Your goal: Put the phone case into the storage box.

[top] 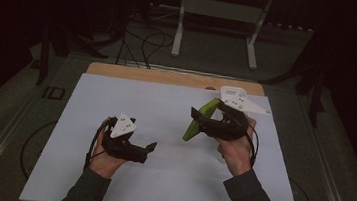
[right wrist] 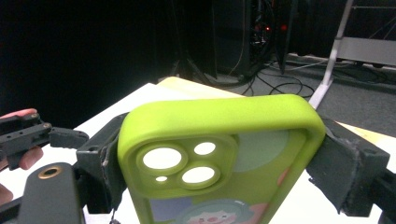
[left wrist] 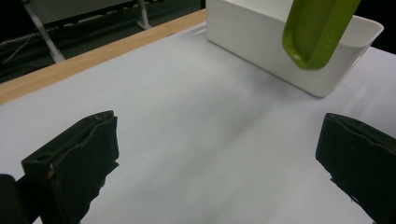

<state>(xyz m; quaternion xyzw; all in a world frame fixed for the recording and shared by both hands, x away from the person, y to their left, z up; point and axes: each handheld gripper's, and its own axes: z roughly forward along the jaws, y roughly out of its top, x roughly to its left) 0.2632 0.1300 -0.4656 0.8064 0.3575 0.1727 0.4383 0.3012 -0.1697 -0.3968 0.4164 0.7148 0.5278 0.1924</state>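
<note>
A lime-green phone case (top: 194, 127) hangs tilted above the white table sheet, right of centre. My right gripper (top: 200, 120) is shut on it, a jaw pressing each long side. In the right gripper view the case (right wrist: 233, 121) shows its camera cut-outs and a cartoon face print, and the gripper (right wrist: 217, 163) clamps it from both sides. My left gripper (top: 147, 151) is held low over the sheet at the left, open and holding nothing. In the left gripper view its gripper (left wrist: 219, 144) stands wide apart over bare sheet, and the case's lower end (left wrist: 315, 32) hangs ahead.
A white plastic bin (left wrist: 261, 42) stands on the sheet behind the hanging case. The white sheet (top: 116, 99) covers a wooden table whose far edge (top: 169, 77) shows. Beyond it are a white metal stand (top: 215, 14) and floor cables (top: 147, 39).
</note>
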